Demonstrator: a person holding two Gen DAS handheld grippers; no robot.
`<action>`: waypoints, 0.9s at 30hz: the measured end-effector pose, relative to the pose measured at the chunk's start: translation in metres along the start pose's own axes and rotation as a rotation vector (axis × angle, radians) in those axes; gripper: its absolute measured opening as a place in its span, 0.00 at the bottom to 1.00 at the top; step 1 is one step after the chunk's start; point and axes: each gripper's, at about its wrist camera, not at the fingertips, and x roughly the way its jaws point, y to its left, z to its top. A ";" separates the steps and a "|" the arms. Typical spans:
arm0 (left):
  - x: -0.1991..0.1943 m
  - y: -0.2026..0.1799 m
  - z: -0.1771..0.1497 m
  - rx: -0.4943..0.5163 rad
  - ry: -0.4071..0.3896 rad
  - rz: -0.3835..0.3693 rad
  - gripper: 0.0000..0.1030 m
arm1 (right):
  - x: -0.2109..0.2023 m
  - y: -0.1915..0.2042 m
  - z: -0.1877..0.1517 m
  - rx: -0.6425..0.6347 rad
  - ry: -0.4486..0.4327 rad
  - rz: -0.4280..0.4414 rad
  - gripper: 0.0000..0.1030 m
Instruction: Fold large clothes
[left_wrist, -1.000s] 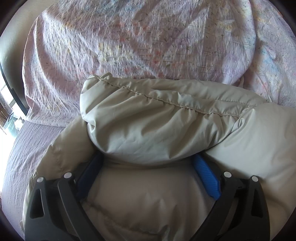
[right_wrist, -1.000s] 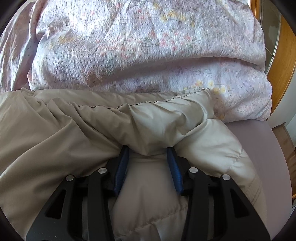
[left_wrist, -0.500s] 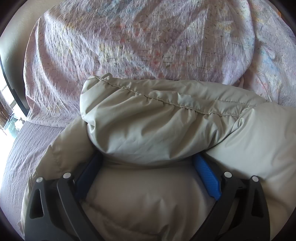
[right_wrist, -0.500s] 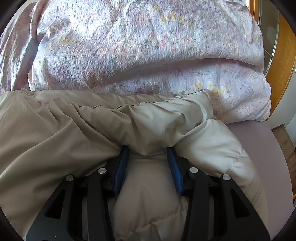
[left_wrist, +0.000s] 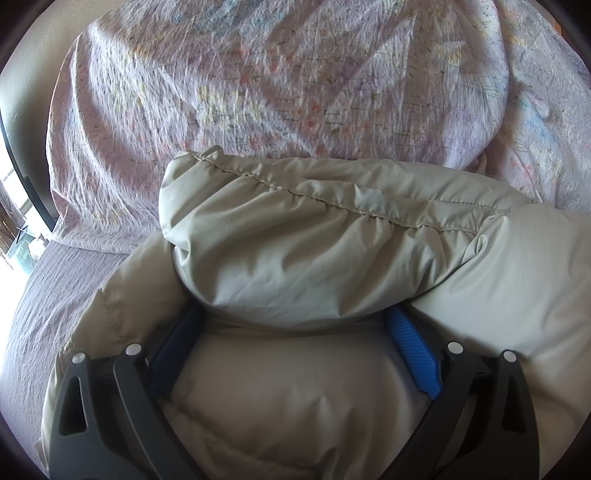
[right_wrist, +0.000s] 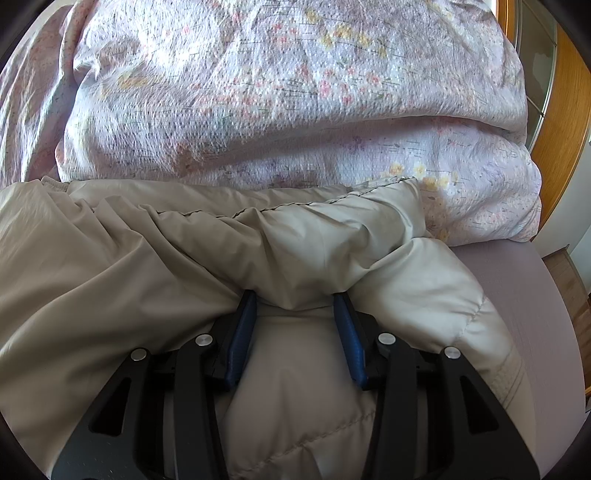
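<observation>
Two views cover one bed. Left wrist view: a ribbed lilac sheet (left_wrist: 55, 295) lies under a crinkled floral duvet (left_wrist: 277, 85). The puffy beige quilted jacket (left_wrist: 314, 251) rests on the bed against the duvet. The left hand-held gripper (left_wrist: 295, 332) stands wide, clamping a thick jacket fold. Right wrist view: orange wooden furniture (right_wrist: 569, 122) borders the bed. The right hand-held gripper (right_wrist: 295, 317), half closed, pinches a stitched jacket fold.
</observation>
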 end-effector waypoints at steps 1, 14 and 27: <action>-0.002 0.001 -0.001 -0.001 0.000 0.001 0.95 | 0.000 0.000 0.000 0.000 0.001 0.000 0.45; -0.038 0.016 0.010 0.023 0.069 0.009 0.94 | -0.038 -0.033 0.011 0.063 0.084 0.053 0.57; -0.064 0.100 0.001 -0.104 0.140 0.053 0.94 | -0.086 -0.137 -0.012 0.356 0.186 0.157 0.77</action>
